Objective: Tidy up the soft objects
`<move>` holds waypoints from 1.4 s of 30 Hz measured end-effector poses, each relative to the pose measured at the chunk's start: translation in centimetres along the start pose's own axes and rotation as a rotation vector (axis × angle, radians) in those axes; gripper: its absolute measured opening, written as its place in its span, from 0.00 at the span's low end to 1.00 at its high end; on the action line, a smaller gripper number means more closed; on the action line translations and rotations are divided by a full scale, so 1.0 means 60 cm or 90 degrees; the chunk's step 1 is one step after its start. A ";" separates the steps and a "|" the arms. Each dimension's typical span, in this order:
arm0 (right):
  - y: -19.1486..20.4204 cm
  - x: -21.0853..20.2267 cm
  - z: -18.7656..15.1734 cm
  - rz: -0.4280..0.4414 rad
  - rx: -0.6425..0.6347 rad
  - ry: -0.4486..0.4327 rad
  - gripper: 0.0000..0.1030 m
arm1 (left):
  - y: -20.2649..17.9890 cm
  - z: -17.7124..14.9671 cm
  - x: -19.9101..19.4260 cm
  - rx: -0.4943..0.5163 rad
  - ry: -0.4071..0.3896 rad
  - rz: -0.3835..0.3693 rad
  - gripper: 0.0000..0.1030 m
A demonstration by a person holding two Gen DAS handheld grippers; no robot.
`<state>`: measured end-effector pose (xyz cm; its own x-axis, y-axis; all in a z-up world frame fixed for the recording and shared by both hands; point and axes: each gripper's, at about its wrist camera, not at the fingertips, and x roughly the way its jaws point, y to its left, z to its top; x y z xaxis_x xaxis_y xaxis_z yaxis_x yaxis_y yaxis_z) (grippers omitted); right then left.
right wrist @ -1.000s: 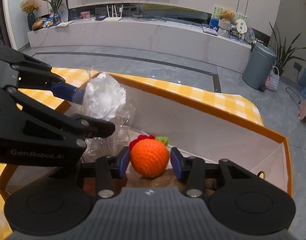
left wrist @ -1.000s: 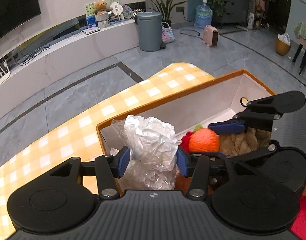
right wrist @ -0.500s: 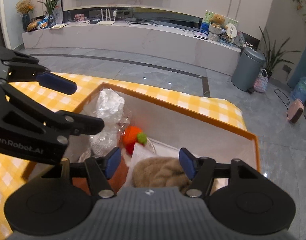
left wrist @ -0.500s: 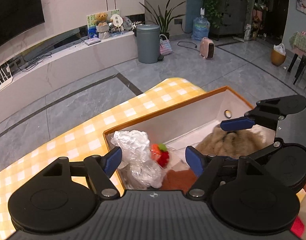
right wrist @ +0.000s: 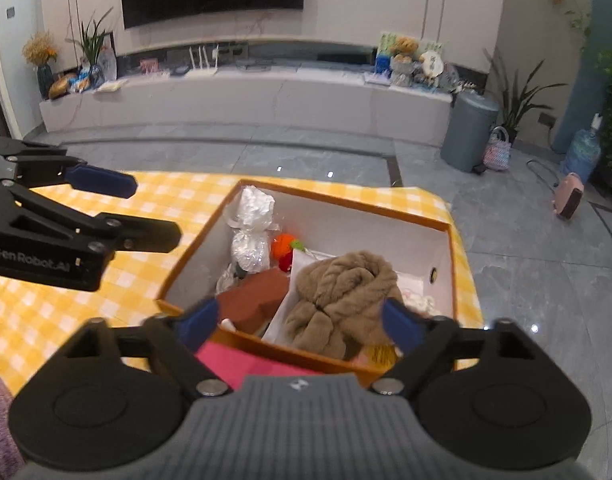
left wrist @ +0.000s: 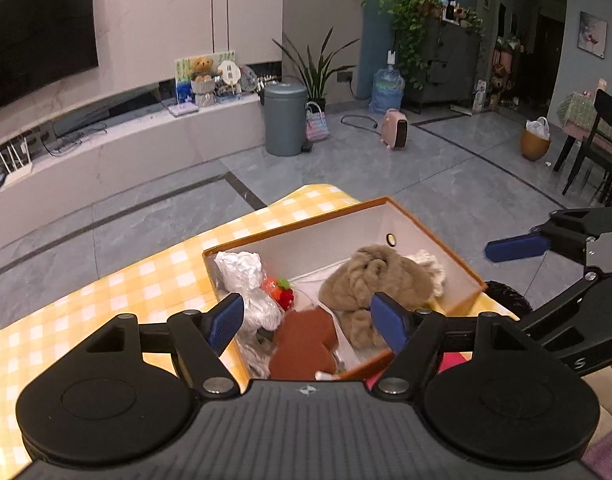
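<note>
An orange-rimmed box sits on the yellow checked tablecloth. Inside lie a crinkled clear plastic bag, an orange knitted ball with red and green bits, a tan fluffy plush, a brown felt piece and a cream knit item. My left gripper is open and empty above the box's near left. My right gripper is open and empty above the box's near edge.
A pink cloth lies on the table just in front of the box. The table edge drops to grey tiled floor beyond the box. A grey bin, a pink heater and a low TV counter stand far off.
Both grippers let go and pulled up and back from the box. The plastic bag and the orange ball now lie inside it at the left end.
</note>
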<state>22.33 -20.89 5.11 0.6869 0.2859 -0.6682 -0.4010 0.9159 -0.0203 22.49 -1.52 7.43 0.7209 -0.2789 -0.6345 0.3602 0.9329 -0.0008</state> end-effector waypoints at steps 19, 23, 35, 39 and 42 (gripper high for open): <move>0.115 -0.158 -0.235 -0.065 0.095 -0.104 0.97 | -0.111 -0.202 -0.173 0.002 -0.158 0.044 0.87; 0.133 -0.174 -0.274 -0.102 0.117 -0.147 0.97 | -0.114 -0.240 -0.179 -0.015 -0.165 0.100 0.88; 0.166 -0.168 -0.345 -0.150 0.127 -0.193 0.97 | -0.096 -0.319 -0.160 -0.115 -0.169 0.129 0.99; 0.156 -0.138 -0.360 -0.182 0.135 -0.172 0.97 | -0.089 -0.334 -0.124 -0.132 -0.099 0.128 0.99; 0.149 -0.116 -0.371 -0.185 0.135 -0.161 0.97 | -0.092 -0.349 -0.108 -0.127 -0.081 0.122 0.99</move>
<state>0.46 -20.96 -6.95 0.8902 0.0446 -0.4533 -0.0550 0.9984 -0.0099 3.42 -0.07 -4.62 0.8373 -0.1085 -0.5359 0.0969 0.9940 -0.0498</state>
